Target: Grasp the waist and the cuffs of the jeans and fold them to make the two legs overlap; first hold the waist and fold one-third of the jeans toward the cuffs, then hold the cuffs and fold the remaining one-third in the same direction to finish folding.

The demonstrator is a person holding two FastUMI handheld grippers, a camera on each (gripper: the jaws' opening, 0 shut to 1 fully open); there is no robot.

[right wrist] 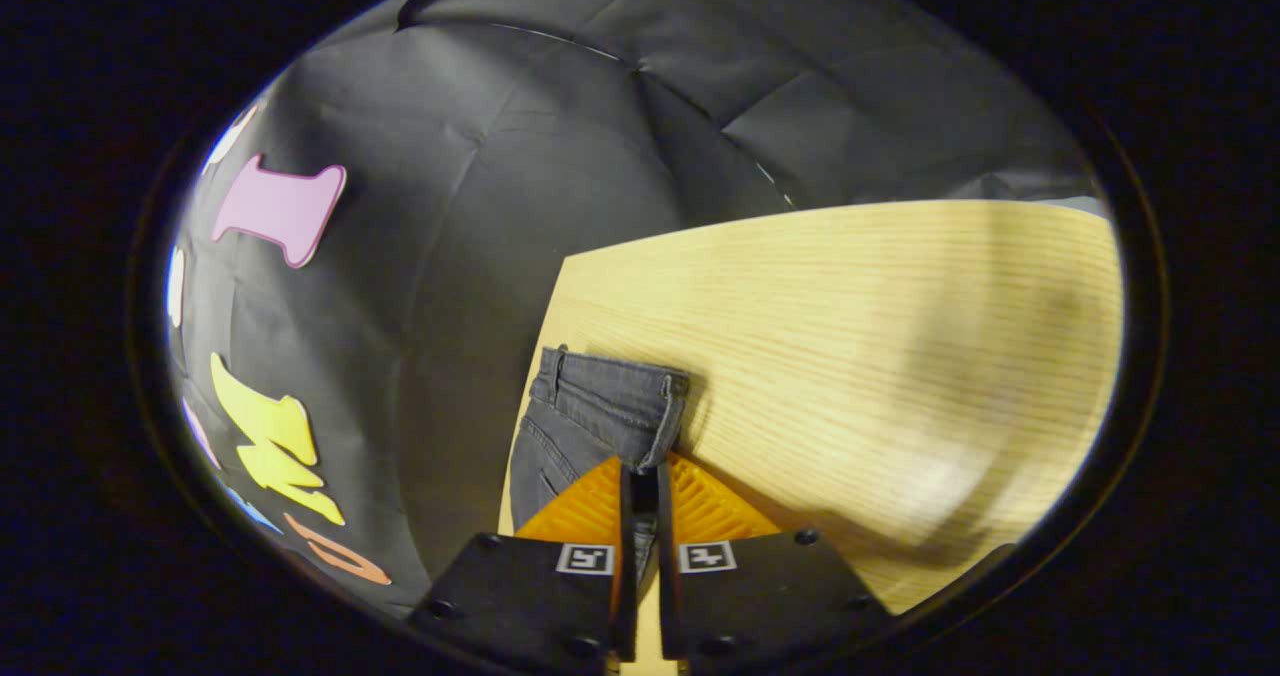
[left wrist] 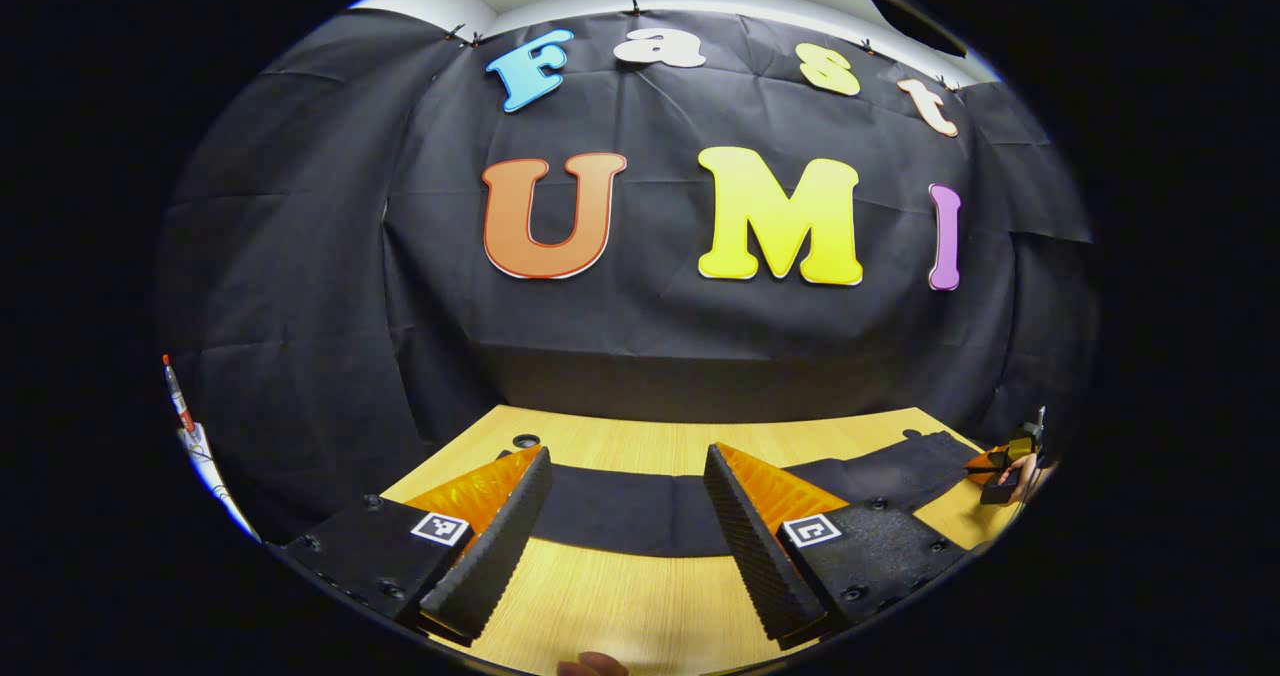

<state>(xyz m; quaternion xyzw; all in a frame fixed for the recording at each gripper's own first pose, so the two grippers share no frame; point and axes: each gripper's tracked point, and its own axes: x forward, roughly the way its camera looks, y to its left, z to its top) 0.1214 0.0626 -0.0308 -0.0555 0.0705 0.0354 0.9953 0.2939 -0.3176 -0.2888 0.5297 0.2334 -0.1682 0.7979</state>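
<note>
One pair of dark denim jeans (left wrist: 640,511) lies flat in a long band across the pale wood-grain worktop (left wrist: 640,606). In the left gripper view, the left gripper (left wrist: 625,481) hangs with its two ribbed fingers (left wrist: 745,546) spread wide, the band crossing just beyond their tips. In the right gripper view, the right gripper (right wrist: 640,476) has its fingers drawn nearly together on the stitched waist (right wrist: 610,401), denim pinched in the narrow slit between them.

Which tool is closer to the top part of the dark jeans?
Right. The right tool is shut on the dark grey denim jeans' waist; the left tool hovers open further along.
</note>
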